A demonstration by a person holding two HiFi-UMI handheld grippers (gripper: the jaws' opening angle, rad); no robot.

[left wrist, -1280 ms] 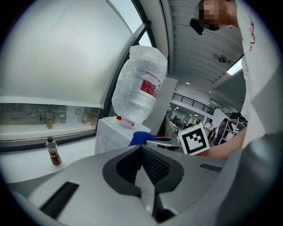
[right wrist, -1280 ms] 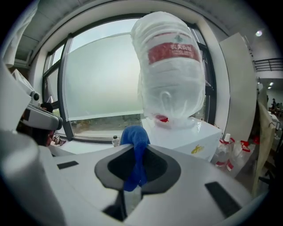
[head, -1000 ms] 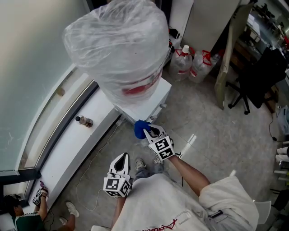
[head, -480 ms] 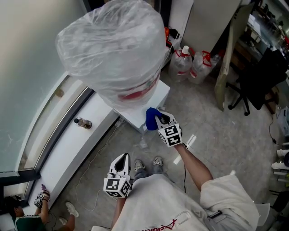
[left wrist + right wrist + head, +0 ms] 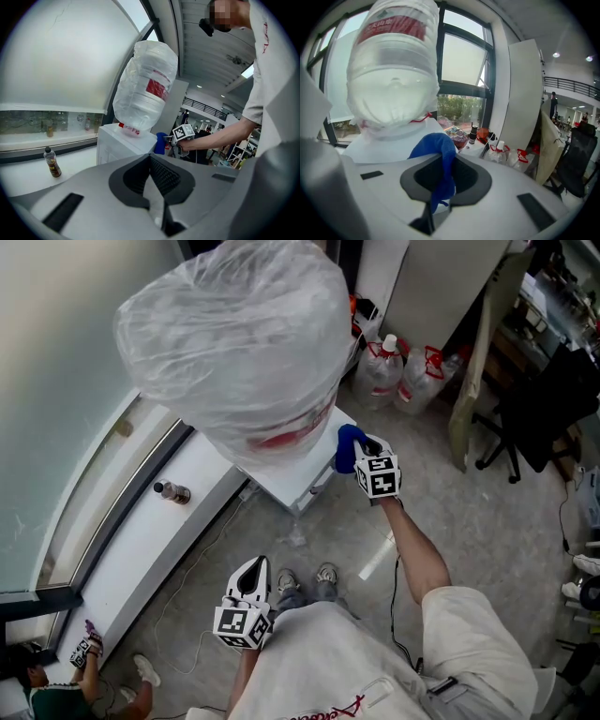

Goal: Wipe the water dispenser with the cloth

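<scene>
The white water dispenser [image 5: 302, 482] stands against the window ledge, topped by a big bottle wrapped in clear plastic [image 5: 234, 343]. My right gripper [image 5: 361, 456] is shut on a blue cloth [image 5: 348, 446] and holds it at the dispenser's right top corner. In the right gripper view the blue cloth [image 5: 437, 161] hangs pinched between the jaws, with the dispenser top [image 5: 389, 145] just beyond. My left gripper [image 5: 247, 592] hangs low near my body, shut with nothing in it. The left gripper view shows the dispenser [image 5: 123, 145] and the cloth [image 5: 161, 143] from the side.
A small brown bottle [image 5: 174, 491] stands on the white window ledge [image 5: 141, 540]. Water jugs [image 5: 389, 371] sit on the floor behind the dispenser. An office chair [image 5: 539, 413] is at the right. A cable trails on the floor by the ledge.
My right gripper has risen with the blue cloth, moving right and away from me, from the dispenser's front lower edge up to its right top corner. The left gripper has stayed put.
</scene>
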